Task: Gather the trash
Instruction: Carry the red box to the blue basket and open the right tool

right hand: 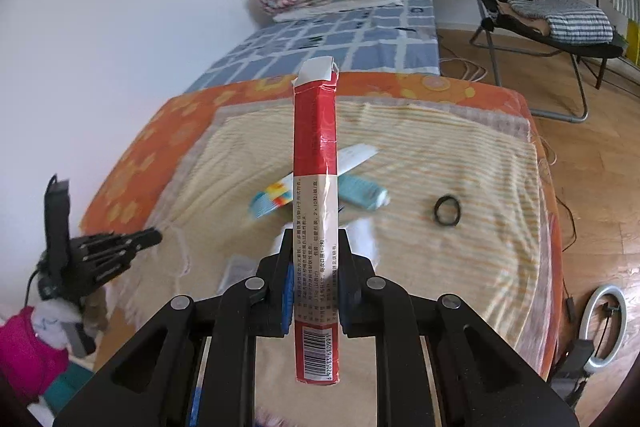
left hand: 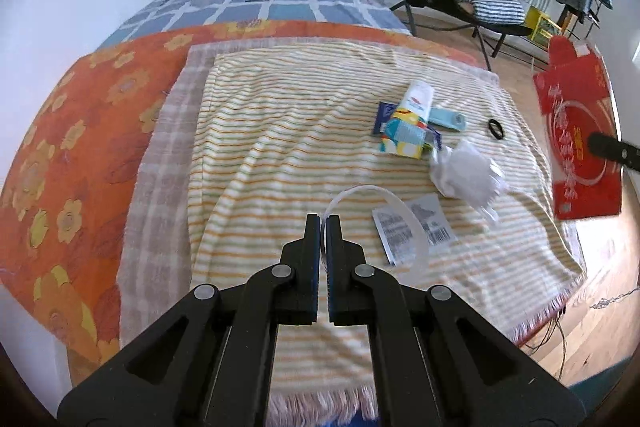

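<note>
On the bed: a yellow-and-green striped terry towel (left hand: pixel 280 147) lies over a grey checked cloth (left hand: pixel 160 163) and an orange flowered blanket (left hand: pixel 80 115); the trash sits on the towel.
Left gripper (left hand: pixel 323 223): jaws closed on a translucent white plastic strap loop (left hand: pixel 400 205), a thin flat band that curves up and to the right from the fingertips above the towel.
Right gripper (right hand: pixel 313 239): jaws clamped on the flat sides of a red-and-white flattened cardboard carton (right hand: pixel 316 211), held edge-on and upright, torn at its top end, barcode at the bottom; in the left view it hangs off the towel's right edge (left hand: pixel 576 131).
Paper: two printed white labels (left hand: pixel 412 227) lie flat just beside the strap loop.
Soft trash: a crumpled white tissue wad (left hand: pixel 464 173) rests near the labels.
Packets: a glossy colourful snack wrapper (left hand: pixel 404 135), a white tube-shaped sachet (left hand: pixel 418 99) and a pale blue flat packet (left hand: pixel 448 117) lie overlapping in a small heap.
Ring: a black elastic hair tie (left hand: pixel 496 128) lies apart from the heap, right of it.
Containers: I cannot tell of any bin in either view.
</note>
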